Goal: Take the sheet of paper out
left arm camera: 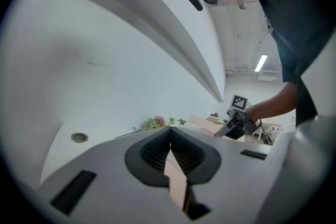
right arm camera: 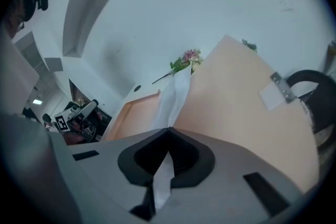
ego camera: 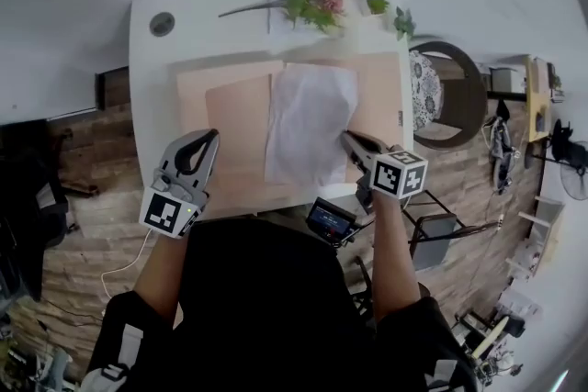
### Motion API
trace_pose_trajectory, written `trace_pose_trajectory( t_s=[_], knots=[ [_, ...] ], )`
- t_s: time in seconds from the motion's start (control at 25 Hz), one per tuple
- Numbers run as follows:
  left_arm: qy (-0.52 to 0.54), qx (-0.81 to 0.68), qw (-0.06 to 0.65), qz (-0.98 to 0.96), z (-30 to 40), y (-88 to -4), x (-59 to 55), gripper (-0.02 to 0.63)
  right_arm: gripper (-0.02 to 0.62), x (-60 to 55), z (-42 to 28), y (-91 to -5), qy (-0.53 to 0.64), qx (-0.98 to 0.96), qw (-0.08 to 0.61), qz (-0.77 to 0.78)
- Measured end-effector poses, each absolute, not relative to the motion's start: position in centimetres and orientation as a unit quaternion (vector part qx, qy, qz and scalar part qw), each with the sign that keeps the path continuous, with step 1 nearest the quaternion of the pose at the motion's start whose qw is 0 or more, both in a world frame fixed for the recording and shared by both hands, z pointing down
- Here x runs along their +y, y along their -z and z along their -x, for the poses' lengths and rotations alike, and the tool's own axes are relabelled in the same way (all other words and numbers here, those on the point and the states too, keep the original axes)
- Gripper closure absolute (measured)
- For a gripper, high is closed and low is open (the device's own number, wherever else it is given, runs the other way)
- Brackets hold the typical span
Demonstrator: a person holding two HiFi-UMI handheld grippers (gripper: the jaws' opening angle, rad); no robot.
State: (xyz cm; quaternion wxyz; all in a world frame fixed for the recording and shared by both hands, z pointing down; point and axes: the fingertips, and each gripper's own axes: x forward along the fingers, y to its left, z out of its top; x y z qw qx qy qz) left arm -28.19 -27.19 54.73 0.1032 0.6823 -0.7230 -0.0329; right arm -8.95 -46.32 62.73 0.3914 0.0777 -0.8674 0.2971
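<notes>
The sheet of paper [ego camera: 308, 119] is white and a little wrinkled, and it lies over the middle of the open peach folder [ego camera: 230, 101]. Your right gripper [ego camera: 347, 139] has its 2 jaws closed on the right edge of the paper, at the part near to you. In the right gripper view the white paper is pinched between the pads and comes out below them. Your left gripper [ego camera: 213, 135] is at the left side of the folder. Its 2 jaws are closed on a thin peach flap of the folder, as the left gripper view shows. The 2 grippers are well apart, 1 on each side of the paper. The folder rests on a white table [ego camera: 197, 23]. At the far edge of the table there are some small plants [ego camera: 317, 0], and a round chair [ego camera: 455, 96] stands just beside the table on your right.
</notes>
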Motion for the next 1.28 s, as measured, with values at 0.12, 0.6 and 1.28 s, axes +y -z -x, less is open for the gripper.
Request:
trace_pose_trajectory(
  t_s=[0.12,0.6,1.28],
  knots=[
    [0.034,-0.724,0.084,-0.684,28.4,-53.5,-27.5,0.603,0.583,-47.3,8.0,-60.3,-0.262,-0.888,0.365,-0.099],
    [0.037,-0.73,0.043,-0.681,28.4,-49.3,-27.2,0.603,0.583,-48.2,8.0,-47.3,-0.05,-0.967,0.205,-0.145],
    [0.009,-0.778,-0.031,-0.627,18.9,-40.8,-20.7,0.603,0.583,-39.2,2.4,-36.9,0.077,-0.993,0.006,-0.092]
  ],
)
